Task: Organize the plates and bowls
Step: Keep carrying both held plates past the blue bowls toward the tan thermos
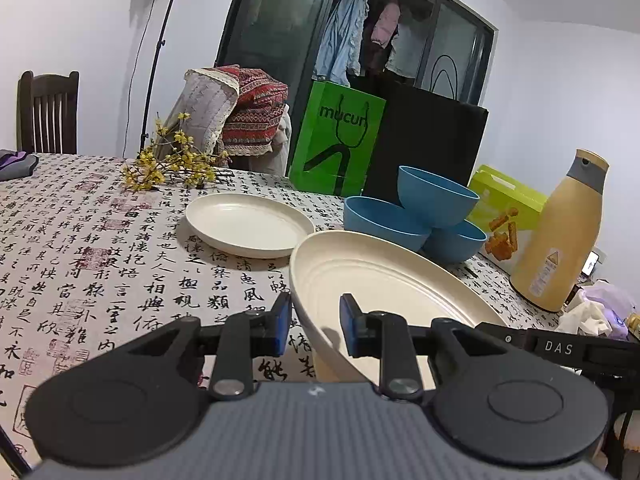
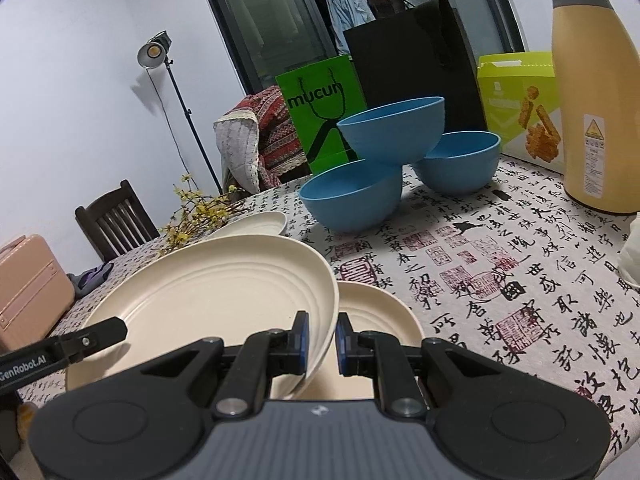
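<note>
A large cream plate (image 1: pixel 384 280) (image 2: pixel 208 296) hangs tilted above the table, gripped at opposite rims. My left gripper (image 1: pixel 316 320) is shut on its near-left rim, and my right gripper (image 2: pixel 322 336) is shut on its right rim. Under it, a second cream plate (image 2: pixel 380 316) lies on the patterned tablecloth (image 2: pixel 520 280). Farther back sits a third cream plate (image 1: pixel 248 224) (image 2: pixel 260 222), flat on the cloth. Three blue bowls stand beyond: one (image 1: pixel 436 196) (image 2: pixel 396 128) rests on top of the other two (image 1: pixel 380 220) (image 2: pixel 352 196).
A tall yellow flask (image 1: pixel 560 240) (image 2: pixel 592 100) stands at the right by a lime snack box (image 2: pixel 520 92). Green (image 1: pixel 336 140) and black (image 1: pixel 424 140) paper bags back the bowls. Yellow flower sprigs (image 1: pixel 172 164) lie far left, with a dark chair (image 1: pixel 48 112) and a pink suitcase (image 2: pixel 28 284) beside the table.
</note>
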